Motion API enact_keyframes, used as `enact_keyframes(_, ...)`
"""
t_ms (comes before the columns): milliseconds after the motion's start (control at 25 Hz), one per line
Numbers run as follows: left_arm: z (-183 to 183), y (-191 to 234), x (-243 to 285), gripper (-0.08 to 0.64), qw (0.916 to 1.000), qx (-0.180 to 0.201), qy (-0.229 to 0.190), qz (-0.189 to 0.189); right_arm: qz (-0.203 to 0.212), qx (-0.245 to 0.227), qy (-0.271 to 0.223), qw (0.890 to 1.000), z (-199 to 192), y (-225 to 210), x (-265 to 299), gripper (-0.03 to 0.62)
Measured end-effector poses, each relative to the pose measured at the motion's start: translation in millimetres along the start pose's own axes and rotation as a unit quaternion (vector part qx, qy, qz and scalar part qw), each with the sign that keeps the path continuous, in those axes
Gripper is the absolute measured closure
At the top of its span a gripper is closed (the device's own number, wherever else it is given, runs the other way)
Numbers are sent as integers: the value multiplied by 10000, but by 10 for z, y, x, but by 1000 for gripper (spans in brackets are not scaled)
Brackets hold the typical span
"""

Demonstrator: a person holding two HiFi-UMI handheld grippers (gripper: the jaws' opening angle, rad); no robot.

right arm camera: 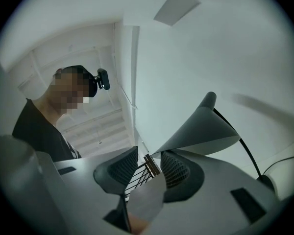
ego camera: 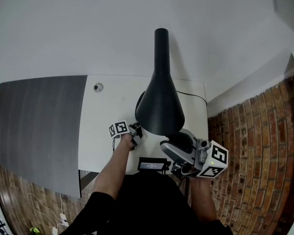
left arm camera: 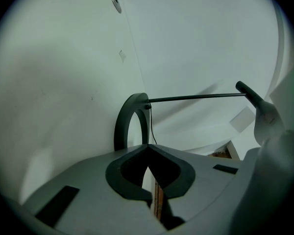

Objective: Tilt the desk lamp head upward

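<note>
The black desk lamp stands on the white table (ego camera: 108, 111). Its cone head (ego camera: 159, 106) points down toward me and its neck (ego camera: 161, 43) rises behind. My right gripper (ego camera: 172, 150) is just under the head's near rim, open. In the right gripper view the head (right arm camera: 203, 129) rises beyond the right pad (right arm camera: 179, 170), its rim edge at the gap of that gripper (right arm camera: 144, 168); contact cannot be told. My left gripper (ego camera: 136, 134) sits low by the lamp's base. Its jaws (left arm camera: 148, 153) meet at the tips with nothing between them, facing the ring base (left arm camera: 130, 124) and thin rod (left arm camera: 196, 98).
A dark grey panel (ego camera: 39, 126) lies left of the table. A round grommet (ego camera: 98, 87) is at the table's back, a cable (ego camera: 192, 95) runs off right, and a small black device (ego camera: 152, 164) sits at the front edge. Brick floor (ego camera: 255, 151) is on the right.
</note>
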State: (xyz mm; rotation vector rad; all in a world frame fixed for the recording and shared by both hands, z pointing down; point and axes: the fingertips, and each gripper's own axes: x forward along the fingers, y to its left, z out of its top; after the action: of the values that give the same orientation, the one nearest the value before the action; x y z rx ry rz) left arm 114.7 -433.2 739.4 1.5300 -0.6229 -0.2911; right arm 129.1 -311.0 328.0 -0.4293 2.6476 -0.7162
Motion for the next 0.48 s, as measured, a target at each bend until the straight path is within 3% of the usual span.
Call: enact_keyframes(480,-2,-2,11,549,10000,-7,49,-11,53,-383,-46,9992,270,156,107,449)
